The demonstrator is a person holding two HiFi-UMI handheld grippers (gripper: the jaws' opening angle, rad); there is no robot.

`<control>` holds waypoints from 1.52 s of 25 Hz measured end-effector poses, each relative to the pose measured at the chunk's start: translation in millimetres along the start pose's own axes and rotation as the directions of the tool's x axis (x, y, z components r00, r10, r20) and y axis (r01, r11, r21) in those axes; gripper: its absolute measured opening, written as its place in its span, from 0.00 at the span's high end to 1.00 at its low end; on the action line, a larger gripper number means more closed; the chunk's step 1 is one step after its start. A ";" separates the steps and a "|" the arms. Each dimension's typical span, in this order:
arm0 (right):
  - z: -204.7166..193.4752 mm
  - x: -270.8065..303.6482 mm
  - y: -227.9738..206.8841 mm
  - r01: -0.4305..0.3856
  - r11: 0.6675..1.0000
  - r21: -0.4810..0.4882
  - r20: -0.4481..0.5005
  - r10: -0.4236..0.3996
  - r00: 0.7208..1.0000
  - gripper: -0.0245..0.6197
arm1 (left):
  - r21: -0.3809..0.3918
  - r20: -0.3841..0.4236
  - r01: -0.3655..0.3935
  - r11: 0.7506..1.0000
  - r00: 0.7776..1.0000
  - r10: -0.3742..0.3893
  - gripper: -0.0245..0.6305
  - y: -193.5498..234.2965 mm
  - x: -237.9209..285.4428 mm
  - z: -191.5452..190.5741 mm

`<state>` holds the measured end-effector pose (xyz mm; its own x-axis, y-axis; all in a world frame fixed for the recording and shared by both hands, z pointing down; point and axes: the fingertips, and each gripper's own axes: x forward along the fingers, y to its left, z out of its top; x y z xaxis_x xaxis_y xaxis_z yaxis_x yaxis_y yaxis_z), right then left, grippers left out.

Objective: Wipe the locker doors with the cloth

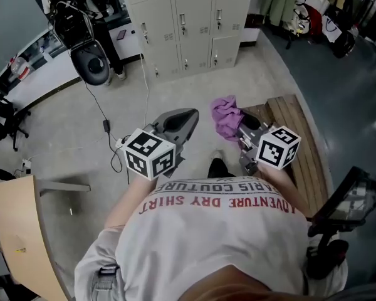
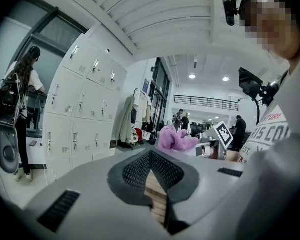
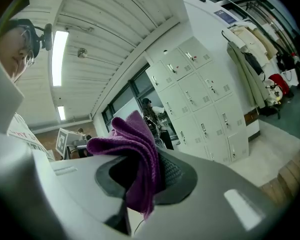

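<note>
We hold the left gripper (image 1: 189, 115) low in front of our white T-shirt with red lettering (image 1: 219, 227). Its grey jaws point forward over the pale concrete floor (image 1: 69, 137). In the left gripper view, this gripper (image 2: 151, 158) has its jaws brought together at the tips. Nothing is caught between the dark mesh pads (image 2: 135, 171), and only a thin slit lower down shows wooden slats behind.

The right gripper (image 1: 240, 129) sits just beside it at about the same height, with its black-and-white marker cube (image 1: 277, 147) facing up. It is clamped on the crumpled purple cloth (image 1: 224, 116), which bunches up above and ahead of the jaws. In the right gripper view, the gripper (image 3: 142, 178) pinches that cloth (image 3: 132, 144) between its pads. Folds stand up over the top and a tail hangs down below.

The bank of pale grey metal lockers (image 1: 188, 24) stands well apart from both grippers, across the open floor at the top of the head view. The cloth touches no door. The lockers also show at the left of the left gripper view (image 2: 80, 109) and at the right of the right gripper view (image 3: 205, 94).

A slatted wooden bench (image 1: 301, 149) lies under and to the right of the right gripper. A thin black cable (image 1: 99, 108) trails over the floor at left. A person with a dark backpack (image 2: 17, 99) stands near the lockers.
</note>
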<state>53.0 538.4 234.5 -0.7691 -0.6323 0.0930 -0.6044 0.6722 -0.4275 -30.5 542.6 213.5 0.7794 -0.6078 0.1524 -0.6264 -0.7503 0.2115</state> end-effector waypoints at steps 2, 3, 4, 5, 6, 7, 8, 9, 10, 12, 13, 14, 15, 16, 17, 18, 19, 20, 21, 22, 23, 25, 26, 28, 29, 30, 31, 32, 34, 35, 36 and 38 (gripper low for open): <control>-1.7 14.1 -18.3 0.002 1.000 0.007 -0.020 -0.001 1.000 0.86 | -0.017 -0.013 -0.007 1.000 1.000 0.007 0.96 15.8 14.2 -4.6; -2.8 23.7 -29.6 0.004 1.000 0.006 -0.035 -0.004 0.999 0.86 | -0.028 -0.022 -0.013 1.000 1.000 0.012 0.96 26.1 23.8 -7.2; -3.2 34.6 -41.8 0.005 1.000 0.004 -0.051 -0.005 0.999 0.86 | -0.039 -0.032 -0.018 0.999 0.999 0.017 0.96 37.8 35.0 -9.4; -2.2 46.1 -54.8 0.003 1.000 0.004 -0.063 -0.002 0.998 0.86 | -0.050 -0.041 -0.024 0.998 0.999 0.022 0.96 50.5 47.4 -10.9; 0.0 57.8 -68.9 -0.001 1.000 0.008 -0.071 0.002 0.997 0.86 | -0.060 -0.048 -0.029 0.998 0.998 0.026 0.96 64.2 60.8 -11.7; 3.1 69.5 -84.9 -0.004 1.000 0.014 -0.078 0.005 0.997 0.86 | -0.069 -0.054 -0.036 0.997 0.998 0.032 0.96 79.0 75.2 -11.6; 7.1 81.3 -102.8 -0.005 1.000 0.021 -0.084 0.007 0.996 0.86 | -0.077 -0.058 -0.043 0.996 0.998 0.038 0.96 94.7 90.6 -10.7; 11.9 92.9 -122.7 -0.004 1.000 0.028 -0.090 0.006 0.996 0.86 | -0.084 -0.061 -0.050 0.995 0.997 0.045 0.96 111.0 107.1 -9.1; 17.8 104.2 -143.7 0.000 0.999 0.034 -0.096 0.003 0.995 0.86 | -0.091 -0.064 -0.058 0.994 0.997 0.052 0.96 127.5 124.6 -7.0; 34.0 125.7 -186.5 0.006 0.999 0.046 -0.106 -0.002 0.994 0.86 | -0.106 -0.076 -0.071 0.992 0.995 0.064 0.96 159.7 161.7 -0.7; 43.9 136.1 -206.9 0.007 0.999 0.048 -0.110 -0.002 0.994 0.86 | -0.111 -0.084 -0.077 0.991 0.994 0.068 0.96 174.7 180.6 3.7; 54.3 146.2 -226.6 0.007 0.999 0.047 -0.113 -0.002 0.994 0.86 | -0.114 -0.091 -0.081 0.990 0.993 0.071 0.96 188.6 199.6 9.4; 64.8 156.0 -245.4 0.007 0.999 0.041 -0.117 -0.002 0.993 0.86 | -0.113 -0.097 -0.082 0.990 0.993 0.071 0.96 200.9 218.5 16.4; 75.3 165.5 -262.9 0.007 1.000 0.031 -0.123 -0.004 0.992 0.86 | -0.110 -0.100 -0.079 0.991 0.993 0.068 0.96 211.4 236.6 24.5; 85.8 174.4 -278.4 0.006 1.000 0.018 -0.127 -0.004 0.992 0.86 | -0.103 -0.098 -0.074 0.992 0.993 0.064 0.96 220.0 253.3 33.5; 96.5 182.7 -291.3 0.000 1.000 0.005 -0.128 0.000 0.992 0.86 | -0.095 -0.093 -0.070 0.993 0.994 0.061 0.96 227.3 267.7 42.8; 107.3 190.3 -301.7 -0.008 1.000 -0.005 -0.125 0.007 0.992 0.86 | -0.083 -0.086 -0.068 0.994 0.994 0.061 0.96 234.0 279.5 51.7; 117.7 197.1 -310.2 -0.015 1.000 -0.013 -0.116 0.014 0.993 0.86 | -0.071 -0.078 -0.071 0.995 0.995 0.066 0.96 240.7 288.3 59.4; 127.3 202.7 -317.2 -0.020 1.000 -0.019 -0.104 0.017 0.994 0.86 | -0.060 -0.071 -0.078 0.995 0.995 0.074 0.96 247.5 294.7 65.6; 135.9 207.4 -323.1 -0.021 0.999 -0.024 -0.090 0.019 0.996 0.86 | -0.054 -0.065 -0.086 0.995 0.994 0.083 0.96 254.5 299.3 70.5; 143.4 211.3 -328.4 -0.021 0.999 -0.031 -0.077 0.019 0.997 0.86 | -0.051 -0.059 -0.094 0.994 0.994 0.091 0.96 261.7 302.9 74.4; 154.9 218.7 -338.2 -0.022 0.999 -0.044 -0.058 0.020 0.998 0.86 | -0.049 -0.047 -0.109 0.993 0.993 0.107 0.96 275.3 308.2 81.1; 159.3 222.5 -342.8 -0.023 0.999 -0.047 -0.051 0.020 0.998 0.86 | -0.047 -0.041 -0.115 0.992 0.993 0.113 0.96 281.4 310.3 84.0; 166.0 230.7 -352.2 -0.021 0.999 -0.046 -0.036 0.019 0.999 0.86 | -0.043 -0.030 -0.123 0.992 0.992 0.121 0.96 292.6 314.4 87.6; 168.4 235.4 -356.8 -0.019 0.999 -0.044 -0.028 0.018 0.999 0.86 | -0.042 -0.025 -0.123 0.992 0.992 0.122 0.96 298.0 316.7 88.2; 170.4 240.8 -361.0 -0.019 0.999 -0.042 -0.021 0.018 1.000 0.86 | -0.041 -0.021 -0.120 0.992 0.993 0.119 0.96 303.6 319.0 88.3; 172.3 246.9 -364.5 -0.019 0.999 -0.044 -0.016 0.019 1.000 0.86 | -0.039 -0.018 -0.116 0.992 0.993 0.115 0.96 309.7 321.6 88.3; 174.4 253.5 -367.7 -0.020 0.998 -0.051 -0.011 0.020 1.000 0.86 | -0.037 -0.014 -0.111 0.993 0.994 0.111 0.96 316.6 324.6 88.6; 178.4 267.5 -375.3 -0.020 0.997 -0.071 -0.004 0.020 1.000 0.86 | -0.032 -0.005 -0.106 0.994 0.994 0.106 0.96 333.2 332.0 90.0; 180.0 275.3 -380.7 -0.017 0.997 -0.076 -0.003 0.017 1.000 0.86 | -0.031 -0.002 -0.106 0.994 0.994 0.106 0.96 343.0 336.3 90.9; 181.6 283.9 -386.8 -0.014 0.997 -0.076 -0.004 0.014 1.000 0.86 | -0.032 -0.001 -0.106 0.994 0.994 0.106 0.96 353.7 340.8 92.1; 186.8 303.8 -400.5 -0.006 0.998 -0.065 -0.004 0.006 1.000 0.86 | -0.035 0.000 -0.104 0.994 0.995 0.104 0.96 377.0 350.4 97.2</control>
<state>100.2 5.1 266.0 -0.7736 -0.6267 0.0943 -0.6118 0.6998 -0.3687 5.1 21.5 252.8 0.7102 -0.6821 0.1740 -0.7029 -0.6738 0.2279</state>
